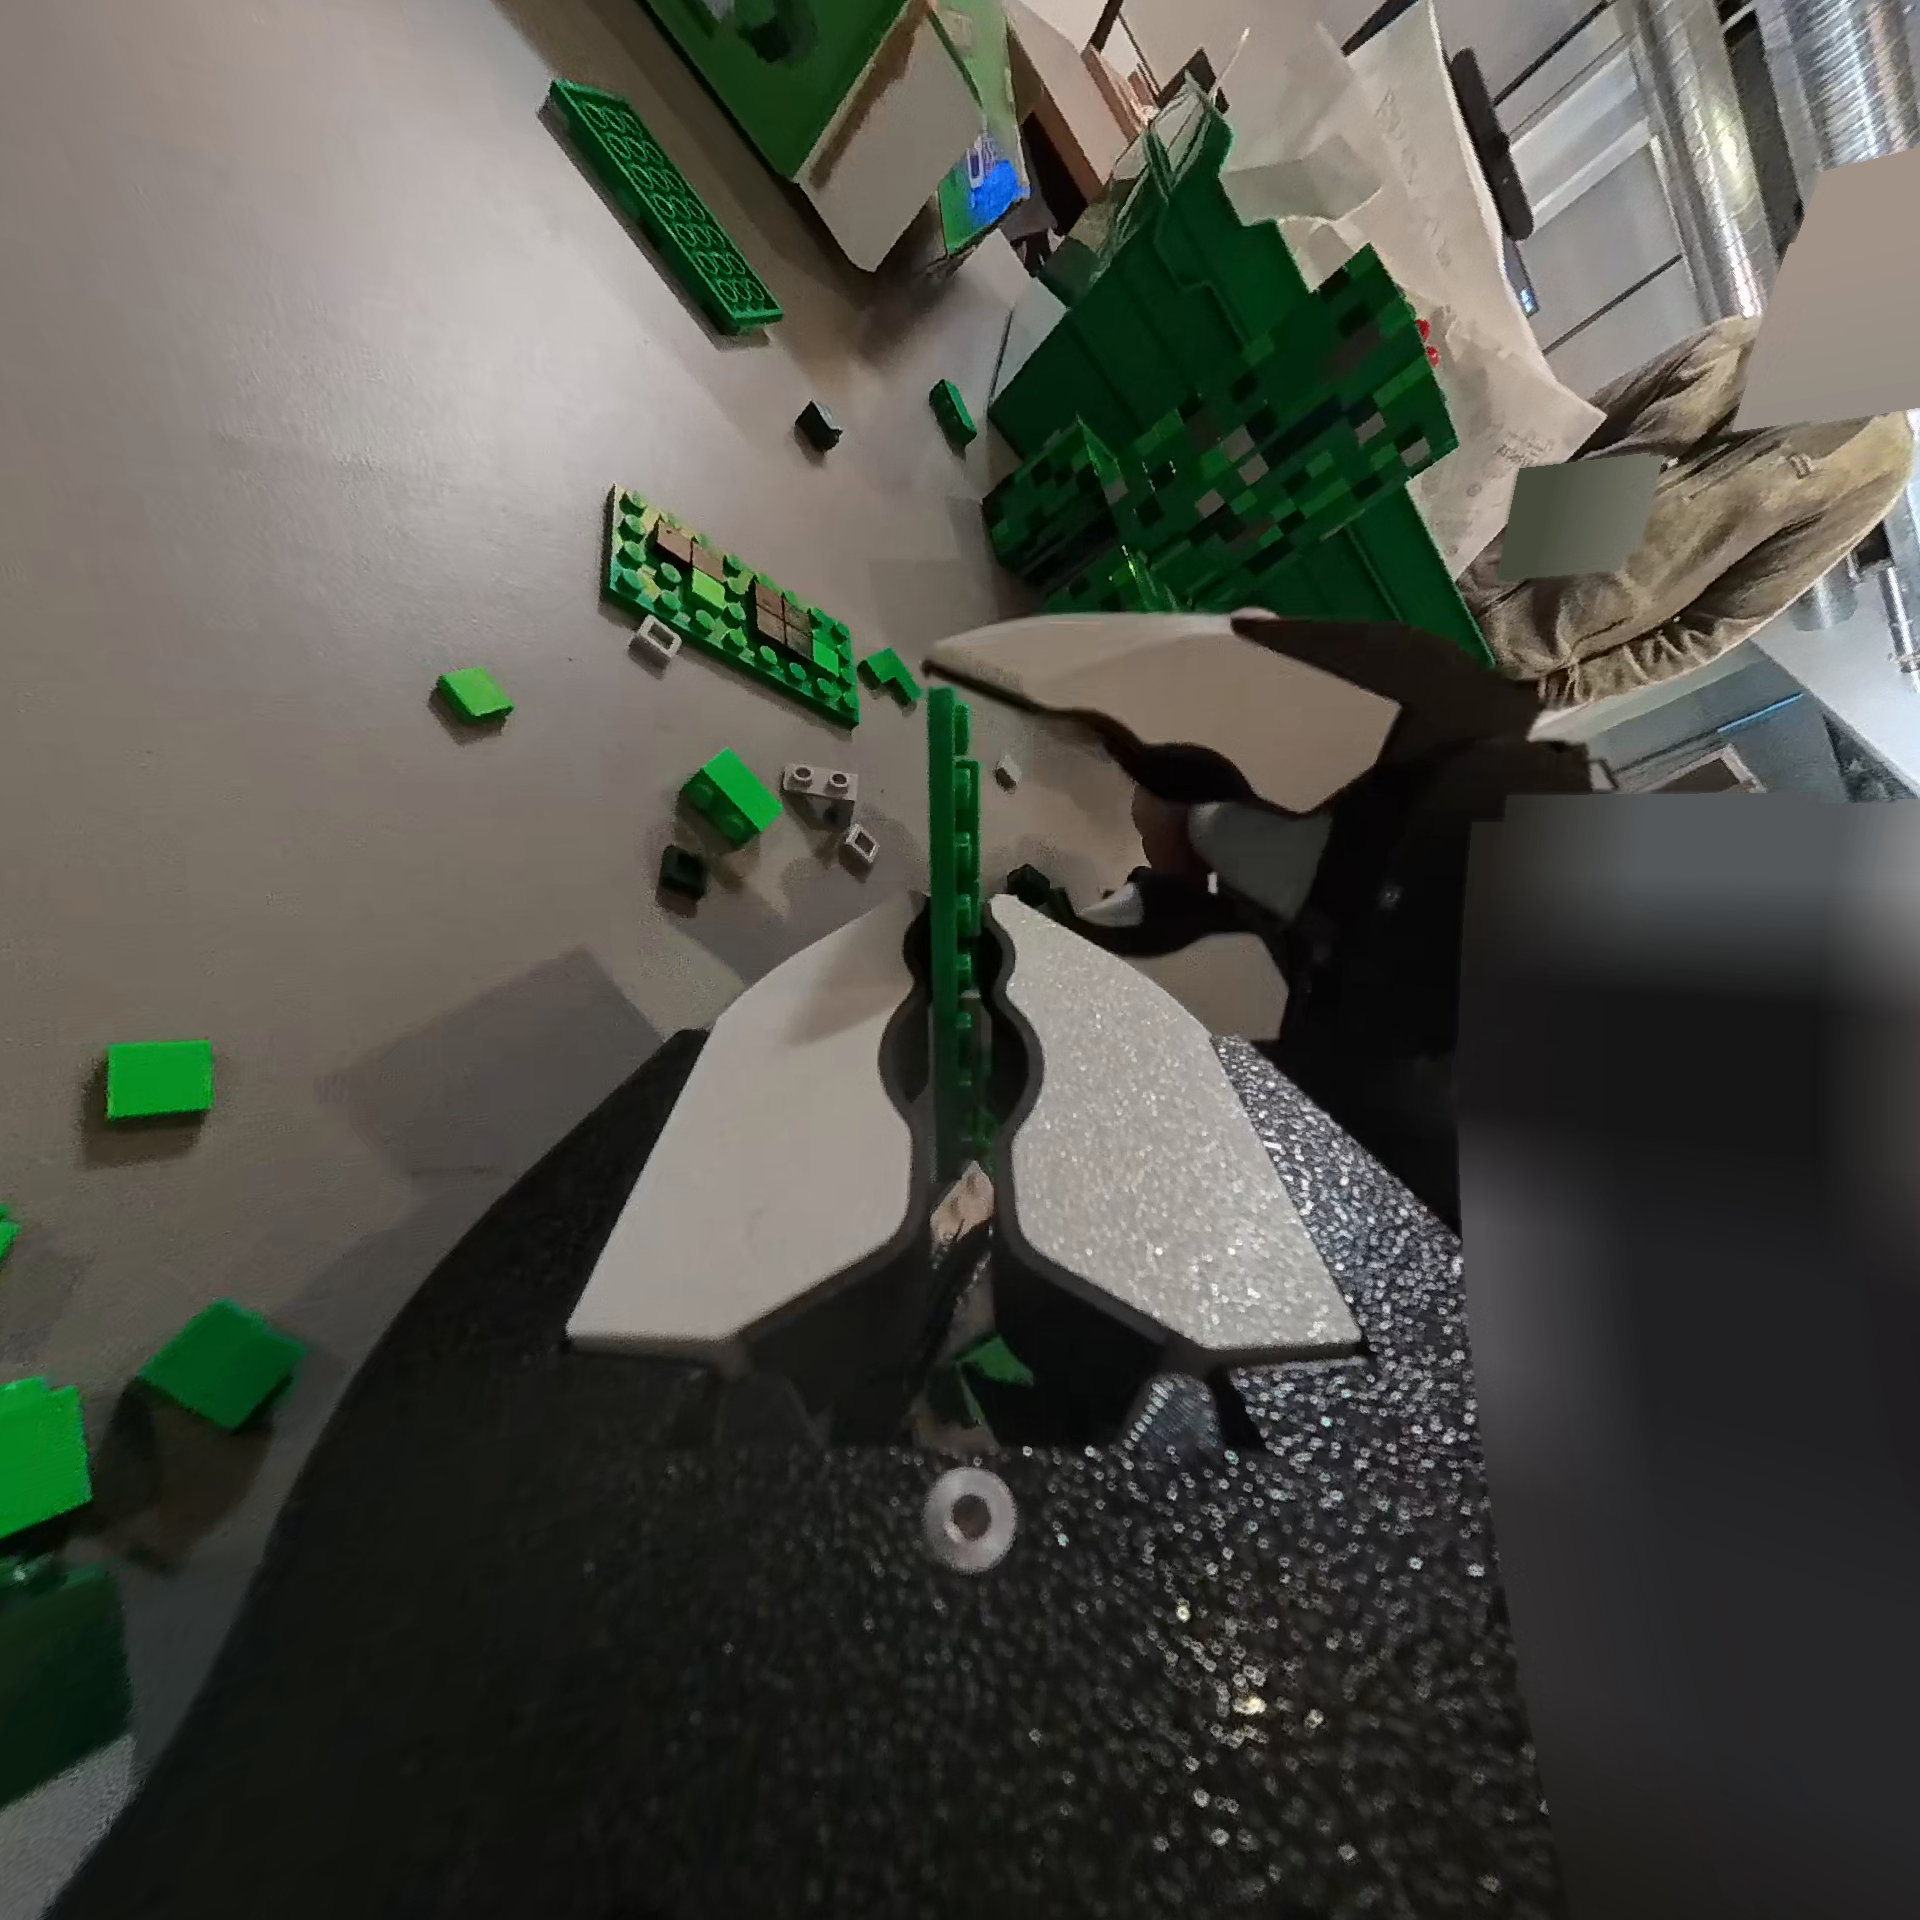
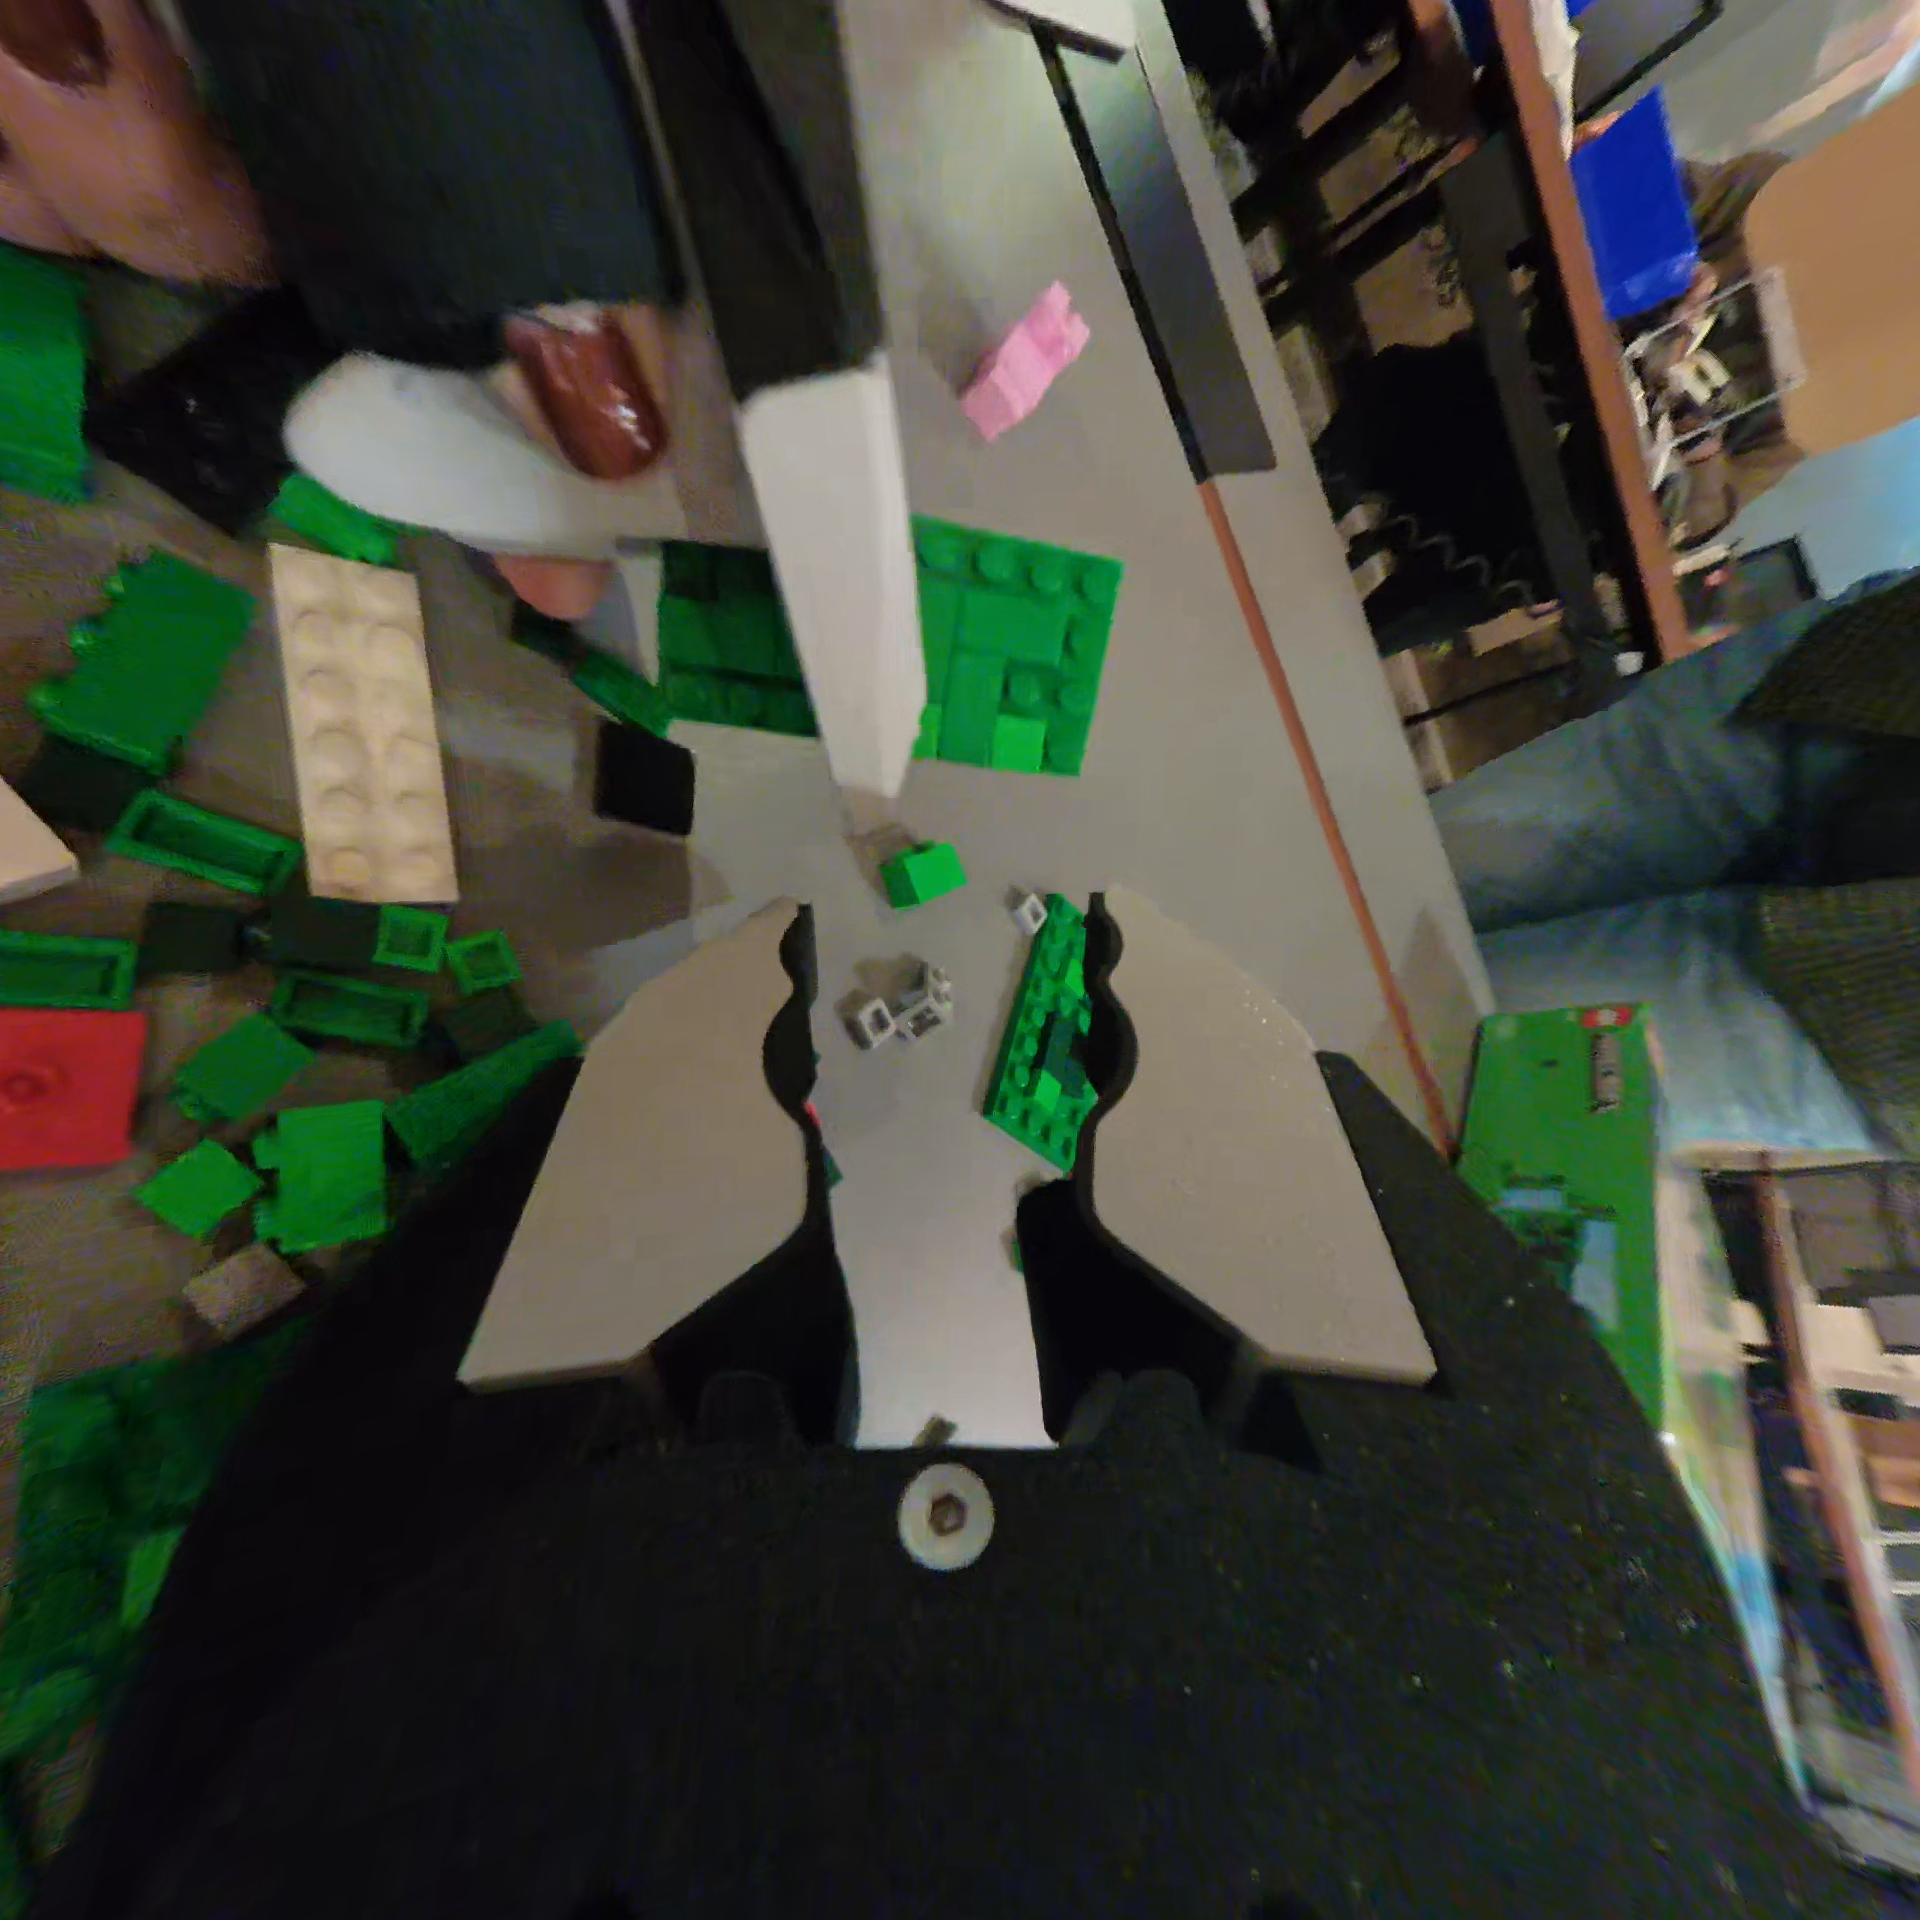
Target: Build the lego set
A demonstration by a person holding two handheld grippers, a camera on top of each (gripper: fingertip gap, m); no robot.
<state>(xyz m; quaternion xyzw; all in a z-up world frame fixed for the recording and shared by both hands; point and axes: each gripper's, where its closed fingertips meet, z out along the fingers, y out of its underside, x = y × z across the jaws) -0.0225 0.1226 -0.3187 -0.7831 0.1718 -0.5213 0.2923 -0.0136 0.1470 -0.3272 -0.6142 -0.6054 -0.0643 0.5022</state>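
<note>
While left gripper [image 1: 956,925] pinches green plate [image 1: 951,831] (edge-on, face hidden), right gripper [image 2: 945,914] spread.

The grey desk [image 1: 260,416] carries everything. At its far right edge in the left wrist view lies crumpled white paper [image 1: 1455,208], and just beside that an olive jacket [image 1: 1714,499] is bunched up. Behind these stand ribbed silver ducts [image 1: 1704,125]. In the right wrist view, off the desk to the right, a blue bin [image 2: 1631,197] sits among dark shelving [image 2: 1455,468], with blue denim [image 2: 1662,790] nearer.
</note>
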